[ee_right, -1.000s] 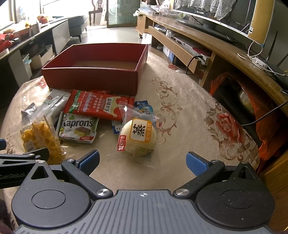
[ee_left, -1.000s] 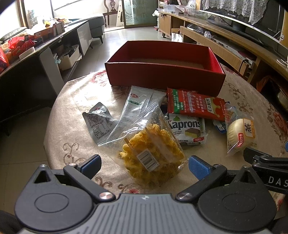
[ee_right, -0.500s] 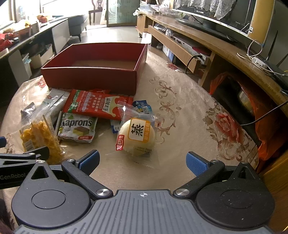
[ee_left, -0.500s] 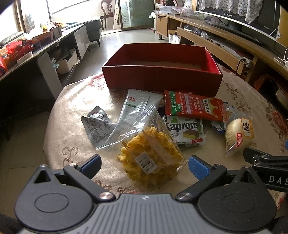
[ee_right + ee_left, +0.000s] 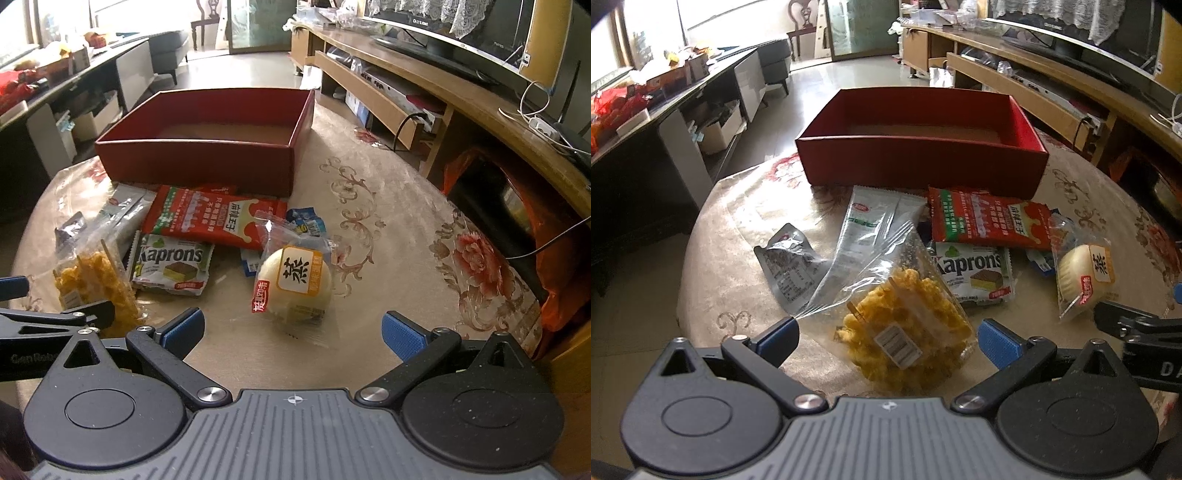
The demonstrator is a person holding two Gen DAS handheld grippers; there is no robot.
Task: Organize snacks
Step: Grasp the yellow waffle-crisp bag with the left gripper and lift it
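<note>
An empty red box point(image 5: 923, 162) point(image 5: 207, 162) stands at the far side of the round table. Snack packs lie in front of it: a clear bag of yellow crisps point(image 5: 905, 332) point(image 5: 92, 280), a Kaprons wafer pack point(image 5: 975, 269) point(image 5: 170, 266), a red pack point(image 5: 986, 221) point(image 5: 210, 221), a wrapped steamed bun point(image 5: 1082, 273) point(image 5: 295, 284), a green-white pack point(image 5: 871, 225) and a silver pouch point(image 5: 790, 266). My left gripper point(image 5: 888, 338) is open, just before the crisps bag. My right gripper point(image 5: 293, 330) is open, just before the bun.
The table point(image 5: 388, 229) has a floral cloth under clear plastic. A small blue packet point(image 5: 306, 221) lies behind the bun. A wooden TV bench point(image 5: 443, 96) runs along the right, and a dark counter with clutter point(image 5: 646, 110) along the left.
Both grippers have drawn back and risen slightly; the snacks sit a little farther from the fingers. Nothing was grasped and both stay open.
</note>
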